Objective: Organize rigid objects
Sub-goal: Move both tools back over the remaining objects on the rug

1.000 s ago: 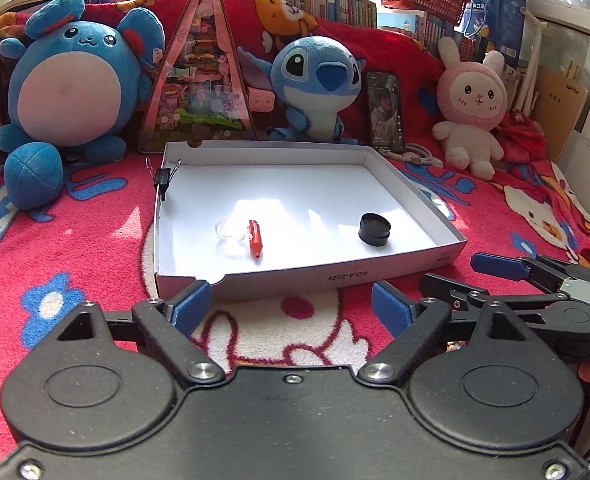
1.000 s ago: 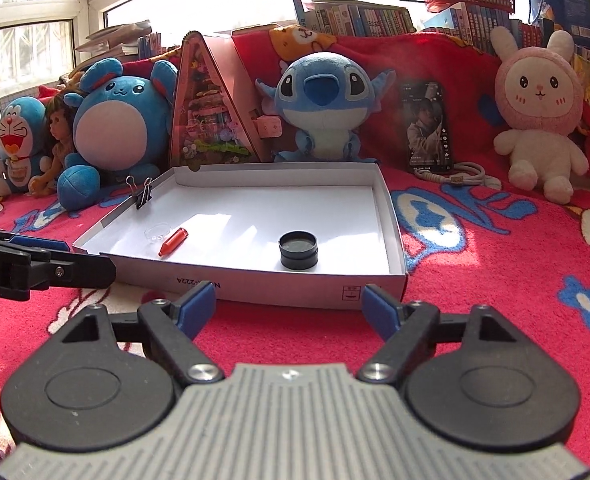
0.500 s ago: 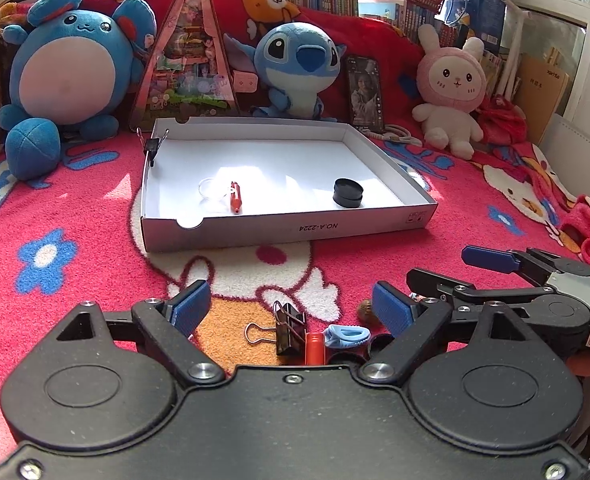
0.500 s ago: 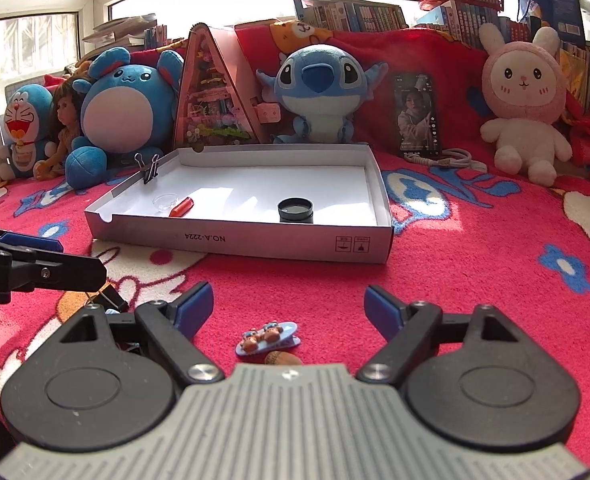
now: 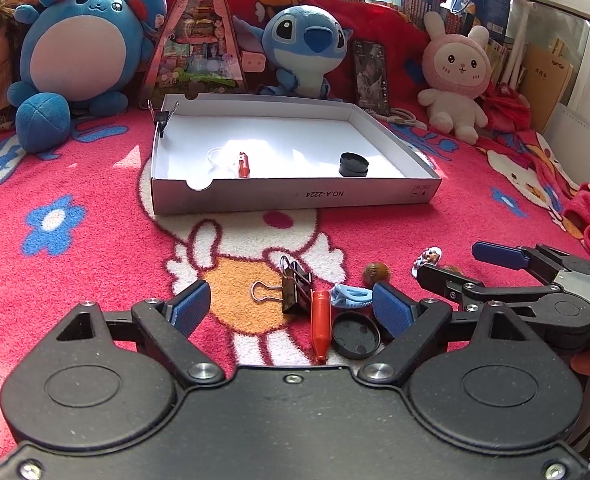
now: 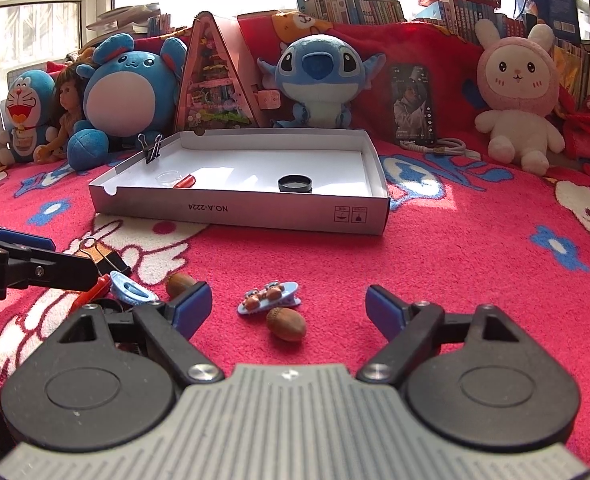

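Both grippers, left gripper [image 5: 291,308] and right gripper [image 6: 289,306], pull back from the white box [image 5: 295,200], jaws wide open and empty. Now the loose items fill the lower frame: the binder clip [image 5: 295,286] and acorn [image 6: 286,325] look next for boxing.

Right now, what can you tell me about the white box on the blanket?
The white box is a shallow open cardboard tray lying flat on the red blanket. Its near wall has upside-down print and a thumb notch at one end. A black binder clip grips a far corner. Inside lie a clear lid, a red cap and a black round jar.
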Available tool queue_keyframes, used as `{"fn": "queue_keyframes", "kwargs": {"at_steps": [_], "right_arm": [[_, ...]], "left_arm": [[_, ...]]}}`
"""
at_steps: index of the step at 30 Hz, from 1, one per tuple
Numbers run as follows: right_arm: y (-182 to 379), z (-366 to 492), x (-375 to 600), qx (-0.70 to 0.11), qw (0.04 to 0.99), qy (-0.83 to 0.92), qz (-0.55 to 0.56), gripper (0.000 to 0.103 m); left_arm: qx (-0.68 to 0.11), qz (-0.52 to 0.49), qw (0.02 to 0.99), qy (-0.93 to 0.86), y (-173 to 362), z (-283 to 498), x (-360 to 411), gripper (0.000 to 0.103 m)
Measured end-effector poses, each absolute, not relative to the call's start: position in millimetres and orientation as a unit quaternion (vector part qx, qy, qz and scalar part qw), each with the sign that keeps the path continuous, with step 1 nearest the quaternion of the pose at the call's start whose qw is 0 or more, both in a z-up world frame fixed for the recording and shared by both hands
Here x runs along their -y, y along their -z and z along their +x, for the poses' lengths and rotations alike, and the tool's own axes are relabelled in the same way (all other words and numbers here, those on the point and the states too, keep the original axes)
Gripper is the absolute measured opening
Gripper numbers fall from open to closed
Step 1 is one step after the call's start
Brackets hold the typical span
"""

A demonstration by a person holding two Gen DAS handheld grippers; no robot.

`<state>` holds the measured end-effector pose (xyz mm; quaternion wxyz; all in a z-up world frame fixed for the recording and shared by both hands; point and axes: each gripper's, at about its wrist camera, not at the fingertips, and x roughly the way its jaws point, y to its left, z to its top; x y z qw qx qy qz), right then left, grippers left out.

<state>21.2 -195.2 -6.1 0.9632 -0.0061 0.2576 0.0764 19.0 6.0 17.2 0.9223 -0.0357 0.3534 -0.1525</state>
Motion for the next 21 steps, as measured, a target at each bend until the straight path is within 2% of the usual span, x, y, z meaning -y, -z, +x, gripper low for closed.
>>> {"fn": "queue_keyframes", "kwargs": {"at_steps": [6, 9, 14, 21], "right_arm": [[10.3, 17.7, 194.1, -0.261, 0.963, -0.073, -0.01, 0.091], [12.6, 15.9, 193.6, -0.262, 0.962, -0.072, -0.011, 0.091], [14.3, 14.0, 192.8, -0.262, 0.962, -0.071, -0.014, 0.091], [16.0, 9.9, 191.7, -0.259, 0.963, -0.069, -0.019, 0.091]], "left_arm": [[-0.356, -0.037, 0.922, 0.147, -13.6, 16.9, -8.4, 0.085], [-0.359, -0.042, 0.921, 0.146, -12.4, 15.7, -9.6, 0.077], [-0.362, -0.046, 0.919, 0.151, -12.5, 14.7, -10.3, 0.049], [-0.364, -0.043, 0.916, 0.166, -15.3, 7.7, -5.0, 0.034]]}}
